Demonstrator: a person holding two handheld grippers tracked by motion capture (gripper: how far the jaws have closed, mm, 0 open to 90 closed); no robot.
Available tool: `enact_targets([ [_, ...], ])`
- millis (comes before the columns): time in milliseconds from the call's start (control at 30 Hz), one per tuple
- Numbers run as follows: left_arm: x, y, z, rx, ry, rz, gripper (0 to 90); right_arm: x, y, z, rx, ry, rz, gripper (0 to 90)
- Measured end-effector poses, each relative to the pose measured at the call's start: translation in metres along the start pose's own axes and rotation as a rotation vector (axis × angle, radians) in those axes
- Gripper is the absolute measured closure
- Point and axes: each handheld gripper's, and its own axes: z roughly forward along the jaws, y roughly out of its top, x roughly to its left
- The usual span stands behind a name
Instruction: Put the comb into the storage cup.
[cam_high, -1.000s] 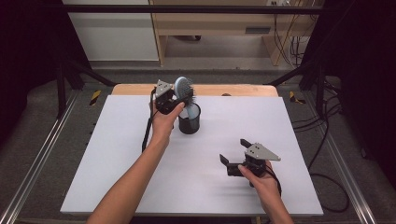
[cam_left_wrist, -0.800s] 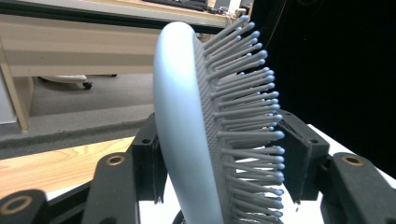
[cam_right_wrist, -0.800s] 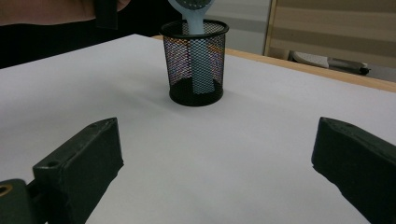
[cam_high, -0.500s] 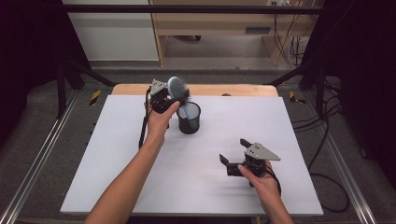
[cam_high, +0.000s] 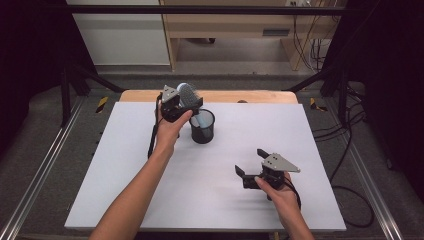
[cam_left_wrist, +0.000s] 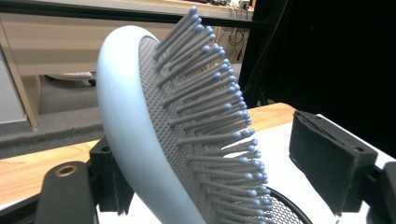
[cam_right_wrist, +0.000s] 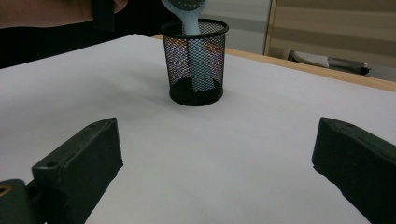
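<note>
Two tools: left tool (cam_high: 187, 102) just opening, hairbrush (cam_left_wrist: 154, 135) between jaws, handle in cup (cam_high: 202, 127); right tool (cam_high: 250, 167) wide open, empty.

- Bright, even light from overhead on the white bench (cam_high: 150, 200), with the surrounding room falling off to near black at both sides in the high view.
- Soft, faint shadows only: a small one at the foot of the mesh cup (cam_right_wrist: 196, 60), a pale smudge under the right gripper (cam_high: 252, 176).
- Mild glare across the bench top in the right gripper view (no blown-out patches).
- Hairbrush (cam_left_wrist: 187, 135) sharp up close in the left gripper view; background shelving soft, black jaws near the lower edge slightly blurred.
- Slightly grainy, low-detail high view.
</note>
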Motion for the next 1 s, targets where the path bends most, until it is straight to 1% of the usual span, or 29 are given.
enact_targets([
  [100, -0.0004, 0.0, 0.0001, 0.003, 0.005, 0.014, 16.9, 0.0003, 0.0, 0.0001, 0.002, 0.0, 0.002, 1.9],
  [233, 0.0009, -0.0009, 0.0009, 0.011, 0.001, 0.002, 11.7, 0.0003, -0.0002, 0.0005, 0.003, 0.001, 0.001, 1.9],
  [367, 0.0034, -0.0016, 0.0011, 0.016, 0.002, -0.005, 9.0, 0.0005, -0.0002, 0.0004, 0.003, 0.002, 0.001, 1.8],
  [500, 0.0042, -0.0023, 0.0016, 0.019, 0.002, -0.006, 7.2, 0.0004, -0.0003, 0.0006, 0.004, 0.002, 0.002, 1.6],
  [533, 0.0048, -0.0027, 0.0017, 0.018, 0.001, -0.012, 6.6, 0.0004, -0.0004, 0.0006, 0.004, 0.001, 0.002, 1.5],
  [733, 0.0072, -0.004, 0.0014, 0.019, 0.005, -0.022, 5.3, 0.0006, -0.0005, 0.0009, 0.006, 0.0, 0.001, 1.4],
  [1000, 0.0078, -0.0055, 0.0017, 0.022, 0.003, -0.019, 5.2, 0.0005, -0.0007, 0.001, 0.008, 0.0, -0.001, 1.4],
])
